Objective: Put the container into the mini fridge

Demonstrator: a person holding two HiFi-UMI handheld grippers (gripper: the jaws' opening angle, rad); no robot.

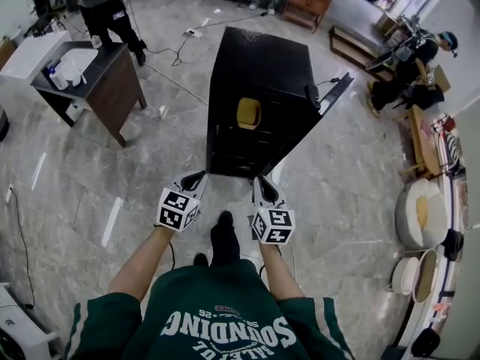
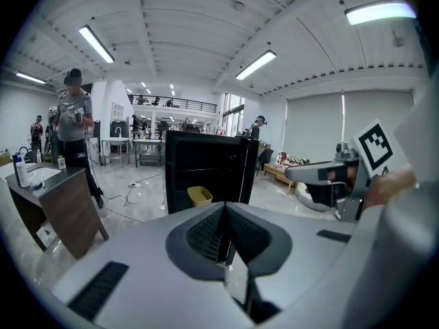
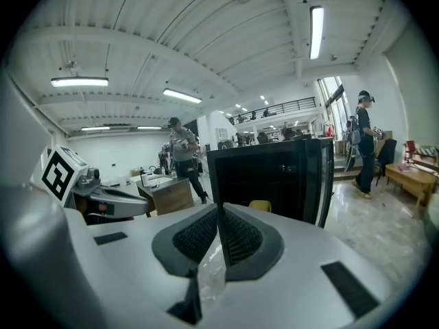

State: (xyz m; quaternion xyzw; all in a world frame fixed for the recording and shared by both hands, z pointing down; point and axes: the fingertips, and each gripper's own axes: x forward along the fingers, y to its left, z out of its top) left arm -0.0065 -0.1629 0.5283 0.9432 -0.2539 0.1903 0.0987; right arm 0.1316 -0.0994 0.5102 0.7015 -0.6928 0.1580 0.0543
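Observation:
A black mini fridge (image 1: pixel 259 66) stands on the marble floor with its door (image 1: pixel 334 93) swung open to the right. A yellow container (image 1: pixel 248 113) sits inside on a shelf; it also shows in the left gripper view (image 2: pixel 199 196) and in the right gripper view (image 3: pixel 260 205). My left gripper (image 1: pixel 201 175) and right gripper (image 1: pixel 257 178) hover side by side just in front of the fridge's lower edge. Both are shut with nothing between the jaws, left (image 2: pixel 225 210) and right (image 3: pixel 218 208). Neither touches the fridge (image 2: pixel 206 166) or the container.
A dark wooden stand (image 1: pixel 101 77) with a white basin and bottles is to the left. A power strip and cables (image 1: pixel 191 34) lie on the floor behind. People stand at the back left and right. White round stools (image 1: pixel 420 212) and benches line the right side.

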